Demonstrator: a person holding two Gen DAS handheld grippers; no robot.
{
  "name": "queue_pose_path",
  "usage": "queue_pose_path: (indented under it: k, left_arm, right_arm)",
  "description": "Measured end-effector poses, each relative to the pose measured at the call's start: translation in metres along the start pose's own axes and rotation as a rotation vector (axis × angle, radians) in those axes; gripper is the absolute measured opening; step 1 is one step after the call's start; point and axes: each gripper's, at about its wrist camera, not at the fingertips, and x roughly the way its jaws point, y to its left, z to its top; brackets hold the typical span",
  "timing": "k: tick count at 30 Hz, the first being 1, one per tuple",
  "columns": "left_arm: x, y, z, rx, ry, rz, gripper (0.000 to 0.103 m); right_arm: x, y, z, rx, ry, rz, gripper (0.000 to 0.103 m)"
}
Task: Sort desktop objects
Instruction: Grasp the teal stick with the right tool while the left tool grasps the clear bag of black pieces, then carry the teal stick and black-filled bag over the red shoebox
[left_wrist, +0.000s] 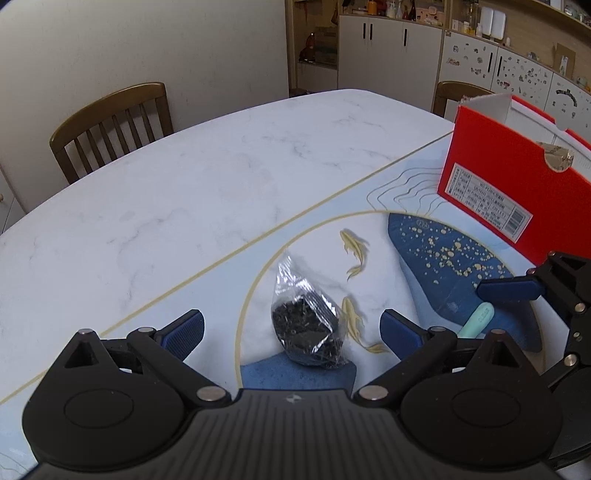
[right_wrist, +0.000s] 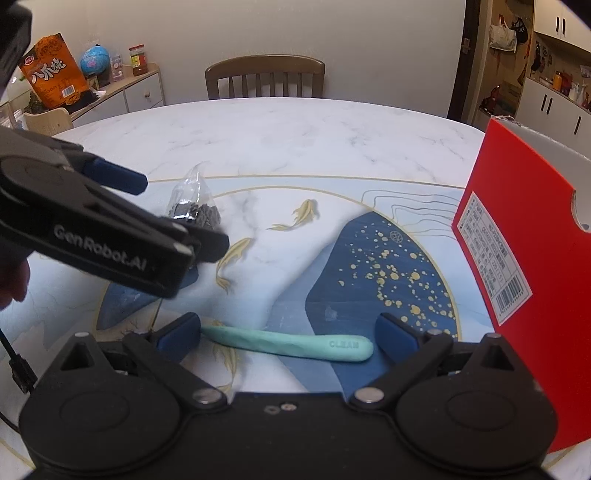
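Observation:
A clear plastic bag of small black parts (left_wrist: 308, 325) lies on the patterned mat between the fingers of my left gripper (left_wrist: 291, 330), which is open around it; the bag also shows in the right wrist view (right_wrist: 194, 205). A mint-green tool marked CLEAN (right_wrist: 295, 345) lies on the mat between the fingers of my right gripper (right_wrist: 288, 334), which is open. Its tip shows in the left wrist view (left_wrist: 478, 319). A red box (left_wrist: 513, 177) with a white label stands open at the right; it also shows in the right wrist view (right_wrist: 524, 258).
The mat (right_wrist: 295, 258) with fish and blue shapes covers part of a white marble table (left_wrist: 184, 177). Wooden chairs (left_wrist: 110, 125) stand at the far edge. Cabinets (left_wrist: 391, 48) line the wall behind. A sideboard holds an orange bag (right_wrist: 55, 74) and a globe.

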Motion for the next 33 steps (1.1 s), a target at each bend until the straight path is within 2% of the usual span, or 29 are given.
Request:
queue_pose_path:
  k: [6, 9, 13, 18, 26, 33]
  left_arm:
    - [0.003, 0.0, -0.001, 0.0, -0.006, 0.005, 0.083]
    - [0.004, -0.001, -0.001, 0.005, -0.005, 0.001, 0.069]
    - [0.005, -0.002, -0.001, 0.01, 0.001, -0.002, 0.061]
    - [0.006, -0.004, -0.001, 0.031, 0.009, -0.003, 0.043]
    - [0.002, -0.008, 0.003, 0.04, -0.001, -0.018, 0.035]
    - [-0.008, -0.014, 0.008, 0.043, -0.006, -0.028, 0.034]
  right_arm:
    - [-0.002, -0.001, -0.002, -0.005, -0.016, 0.003, 0.099]
    - [-0.003, -0.002, -0.002, 0.003, -0.02, -0.004, 0.097]
    - [-0.003, -0.002, -0.002, 0.001, -0.018, -0.002, 0.096]
    - [-0.004, -0.003, -0.002, -0.002, -0.018, 0.002, 0.096]
    - [-0.008, -0.009, -0.001, 0.012, -0.008, 0.0, 0.096]
    - [-0.019, -0.012, 0.003, 0.007, -0.022, -0.002, 0.096]
